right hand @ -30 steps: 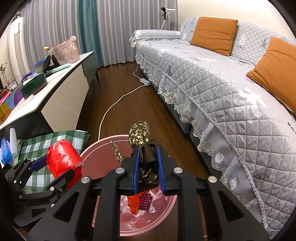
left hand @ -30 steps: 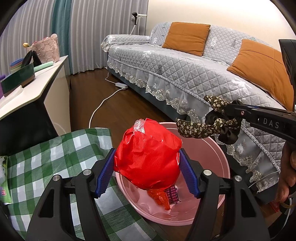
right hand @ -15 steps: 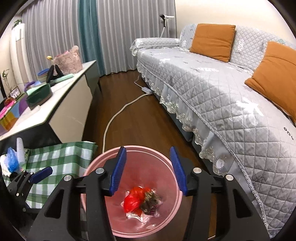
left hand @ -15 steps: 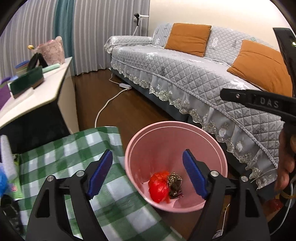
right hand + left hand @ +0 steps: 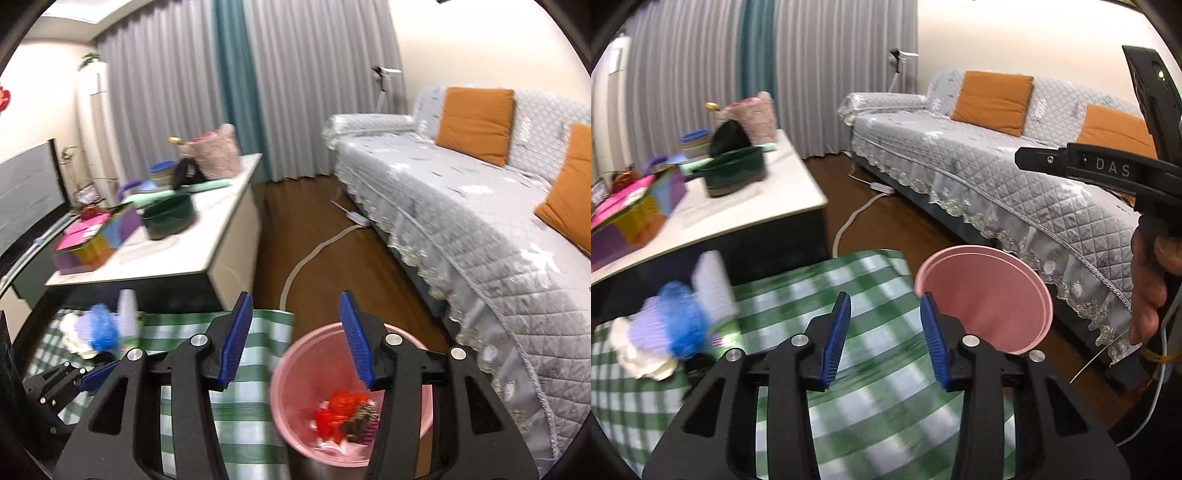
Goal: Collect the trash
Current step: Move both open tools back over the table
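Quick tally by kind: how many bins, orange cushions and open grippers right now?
Bin: 1
Orange cushions: 2
Open grippers: 2 (left gripper, right gripper)
Total: 5

A pink bin [image 5: 295, 373] stands upright on the floor beside the green-checked cloth [image 5: 236, 413]; red wrappers [image 5: 338, 410] and a dark scrap [image 5: 358, 424] lie at its bottom; blue and white litter [image 5: 665, 332] sits on the cloth.

Both grippers, left [image 5: 885, 334] and right [image 5: 296, 336], were black plastic with ribbed blue pads [image 5: 837, 334] and silver screws; one bore white "DAS" lettering.
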The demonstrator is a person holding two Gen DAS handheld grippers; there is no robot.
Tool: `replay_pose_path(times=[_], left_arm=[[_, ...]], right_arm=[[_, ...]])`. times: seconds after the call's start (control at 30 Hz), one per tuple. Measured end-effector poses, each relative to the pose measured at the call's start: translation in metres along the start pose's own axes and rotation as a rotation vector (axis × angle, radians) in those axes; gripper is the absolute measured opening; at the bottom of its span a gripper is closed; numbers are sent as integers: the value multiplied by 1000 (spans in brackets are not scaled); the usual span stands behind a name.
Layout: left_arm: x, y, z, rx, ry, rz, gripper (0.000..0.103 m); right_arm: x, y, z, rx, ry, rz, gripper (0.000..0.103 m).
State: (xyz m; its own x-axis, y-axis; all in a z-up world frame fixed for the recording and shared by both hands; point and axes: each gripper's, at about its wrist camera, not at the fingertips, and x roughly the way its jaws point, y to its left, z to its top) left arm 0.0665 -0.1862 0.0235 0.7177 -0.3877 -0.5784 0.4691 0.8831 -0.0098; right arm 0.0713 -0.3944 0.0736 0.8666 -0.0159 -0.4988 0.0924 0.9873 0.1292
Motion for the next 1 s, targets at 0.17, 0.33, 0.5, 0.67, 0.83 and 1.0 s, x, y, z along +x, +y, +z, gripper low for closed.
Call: replay_pose_path(times=[0.17,0.33,0.5,0.67,0.83,1.0], left_arm=[[-33,36,-5,-16,-19,61,39],[-56,76,-12,-52,-41,124,39],[-66,125,-30,-143,-55,201,37],[-66,170,-51,-215,-40,290,31],[-68,214,-71,-300,-32,356,30],[-67,242,-84,-355,-28,400,30]], right_arm=[[-5,34,-3,-38,-9,72,50],[-1,64,-6,-30,-2,179,50],[9,96,-12,-54,9,258,50],[27,130,-25,-92,40,315,50],[52,164,-38,-117,87,367,50],[75,199,-55,-145,138,417,50]])
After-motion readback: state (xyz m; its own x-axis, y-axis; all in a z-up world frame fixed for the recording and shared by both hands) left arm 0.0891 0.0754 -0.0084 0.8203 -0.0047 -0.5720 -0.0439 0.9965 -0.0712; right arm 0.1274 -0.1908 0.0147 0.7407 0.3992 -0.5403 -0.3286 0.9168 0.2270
